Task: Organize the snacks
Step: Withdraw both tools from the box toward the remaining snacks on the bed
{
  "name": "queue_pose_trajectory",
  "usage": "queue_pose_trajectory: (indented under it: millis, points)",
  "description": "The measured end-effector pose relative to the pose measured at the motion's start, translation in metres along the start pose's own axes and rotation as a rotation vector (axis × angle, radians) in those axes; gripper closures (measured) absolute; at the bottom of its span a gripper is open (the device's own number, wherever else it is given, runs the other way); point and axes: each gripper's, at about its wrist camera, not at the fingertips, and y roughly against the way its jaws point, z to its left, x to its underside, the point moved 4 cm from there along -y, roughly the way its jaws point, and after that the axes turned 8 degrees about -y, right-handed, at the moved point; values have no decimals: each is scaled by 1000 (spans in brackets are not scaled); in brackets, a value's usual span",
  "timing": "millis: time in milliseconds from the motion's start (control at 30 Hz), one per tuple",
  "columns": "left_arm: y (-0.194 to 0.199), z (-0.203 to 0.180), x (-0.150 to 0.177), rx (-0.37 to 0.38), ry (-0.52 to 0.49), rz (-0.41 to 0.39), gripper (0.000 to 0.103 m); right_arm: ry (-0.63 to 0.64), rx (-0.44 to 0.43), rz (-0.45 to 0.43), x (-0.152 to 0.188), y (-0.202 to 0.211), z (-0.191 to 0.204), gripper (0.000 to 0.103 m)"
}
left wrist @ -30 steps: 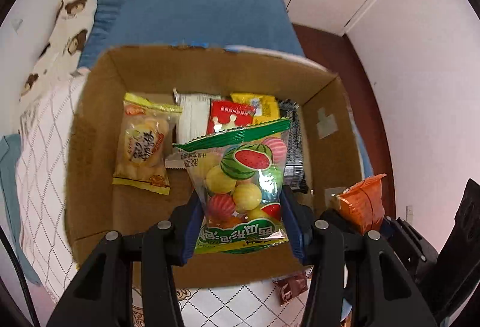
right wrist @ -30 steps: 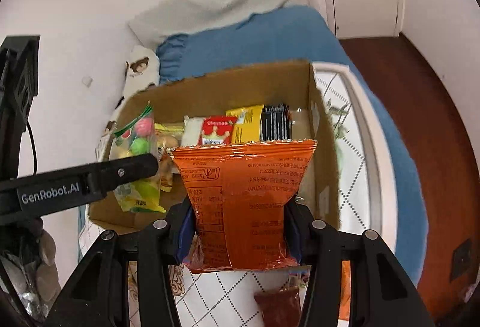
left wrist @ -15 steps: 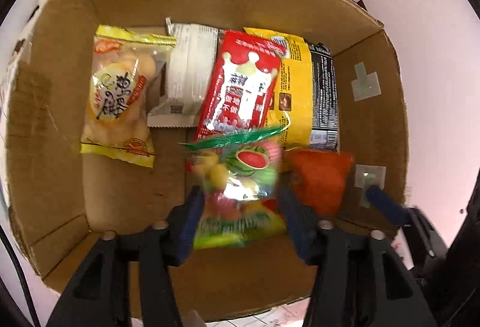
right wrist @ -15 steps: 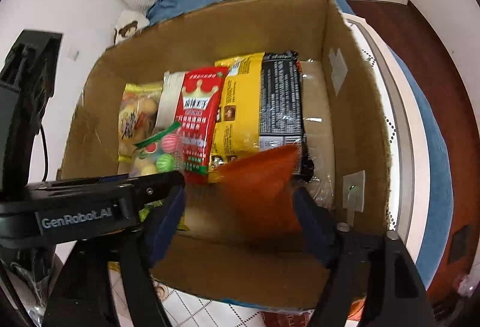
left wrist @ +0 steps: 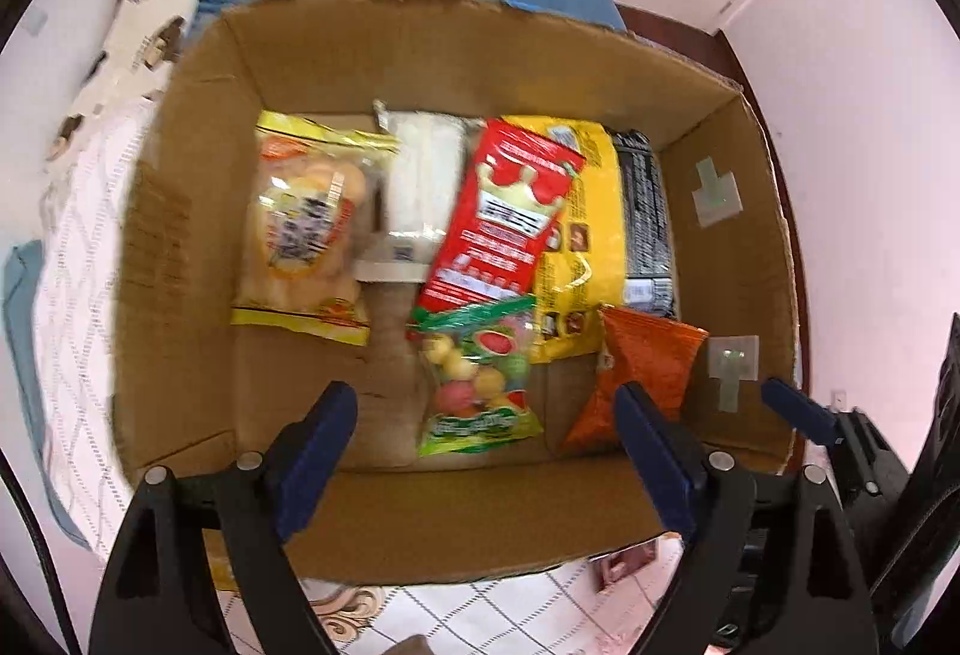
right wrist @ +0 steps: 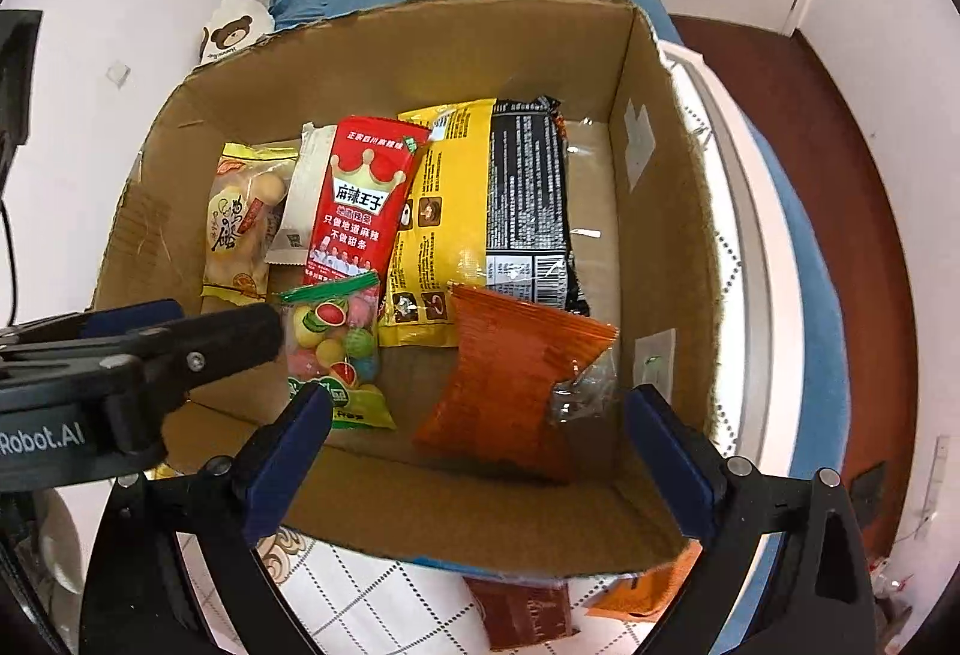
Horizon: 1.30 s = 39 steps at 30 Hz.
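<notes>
An open cardboard box (left wrist: 180,247) (right wrist: 660,247) holds several snack packs. The fruit-candy bag (left wrist: 477,376) (right wrist: 336,349) lies on the box floor near the front. The orange bag (left wrist: 639,376) (right wrist: 516,385) lies to its right, tilted. My left gripper (left wrist: 486,433) is open and empty above the box's front wall, behind the candy bag. My right gripper (right wrist: 477,451) is open and empty over the front of the box, behind the orange bag. The left gripper's arm also shows in the right wrist view (right wrist: 138,355).
Further back in the box lie a yellow bun pack (left wrist: 300,229), a white pack (left wrist: 420,181), a red crown pack (right wrist: 360,199) and a yellow-and-black pack (right wrist: 480,211). The box sits on a quilted bed cover (left wrist: 78,259). Brown and orange packets (right wrist: 522,610) lie outside the front wall.
Both grippers carried their bags over the box, opened and let go. The candy bag and the orange bag now lie on the box floor. Both grippers have drawn back a little.
</notes>
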Motion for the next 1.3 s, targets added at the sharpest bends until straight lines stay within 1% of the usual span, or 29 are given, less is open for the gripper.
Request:
queue_pose_trajectory:
  millis: [200, 300, 400, 467, 667, 800, 967, 1067, 1167, 1233, 1300]
  points:
    - [24, 13, 7, -85, -7, -88, 16, 2, 22, -34, 4, 19, -2, 3]
    - [34, 19, 13, -106, -8, -122, 16, 0, 26, -60, 5, 30, -2, 3]
    - [42, 22, 19, -117, -9, -149, 16, 4, 26, -107, 8, 44, -1, 3]
    - [48, 24, 24, -122, -10, -166, 16, 15, 42, -139, 11, 53, 0, 3]
    - [69, 22, 43, -144, -22, -233, 16, 28, 49, -207, 26, 78, 2, 3]
    - [85, 17, 58, -153, -38, -283, 16, 28, 34, -247, 36, 95, 4, 3]
    - [102, 9, 76, -137, -51, -323, 16, 25, 5, -297, 51, 121, 8, 3]
    - [108, 6, 87, -125, -47, -336, 16, 23, -19, -314, 60, 135, 8, 3]
    - [105, 0, 101, -102, -46, -322, 16, 16, -30, -318, 71, 142, 2, 3]
    - [91, -9, 114, -79, -44, -282, 16, -10, -38, -300, 83, 140, -11, 3]
    - [71, -17, 127, -49, -33, -230, 16, -33, -24, -279, 97, 131, -25, 3]
